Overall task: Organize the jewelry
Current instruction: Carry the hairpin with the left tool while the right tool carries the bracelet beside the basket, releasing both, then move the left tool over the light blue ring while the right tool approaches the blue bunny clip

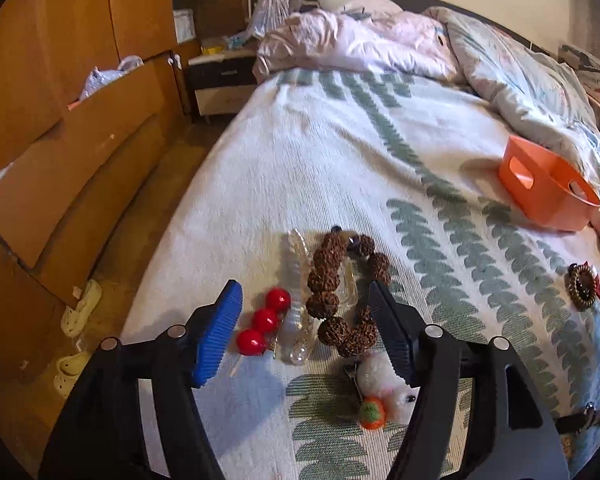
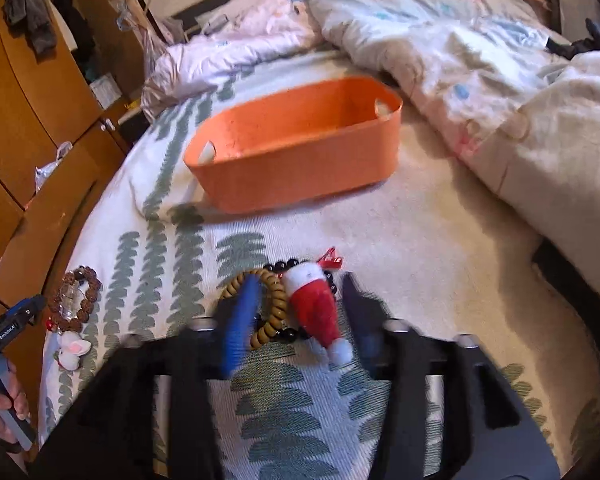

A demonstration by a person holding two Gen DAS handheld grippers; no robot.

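Through my left wrist camera, my left tongs [image 1: 306, 330] hang wide apart over the bed [image 1: 340, 152], gripping nothing. Between the blue pads lie a brown bead bracelet [image 1: 342, 292], a clear ridged hair clip [image 1: 298, 300] just beside it, and three red beads [image 1: 264, 322] next to the left pad. A white fluffy clip [image 1: 384, 384] with an orange bit lies nearer me, by the right finger. The orange basket [image 1: 540, 188] sits well apart, far right, against the rumpled duvet [image 1: 500, 64].

Through my right wrist camera, my right tongs [image 2: 296, 320] are also spread open, empty. Between them lies a little Santa hat clip [image 2: 318, 312], touching a tan coil hair tie [image 2: 274, 308] and a black bead bracelet [image 2: 300, 270]. The basket stands beyond them, upright. The view is blurred.
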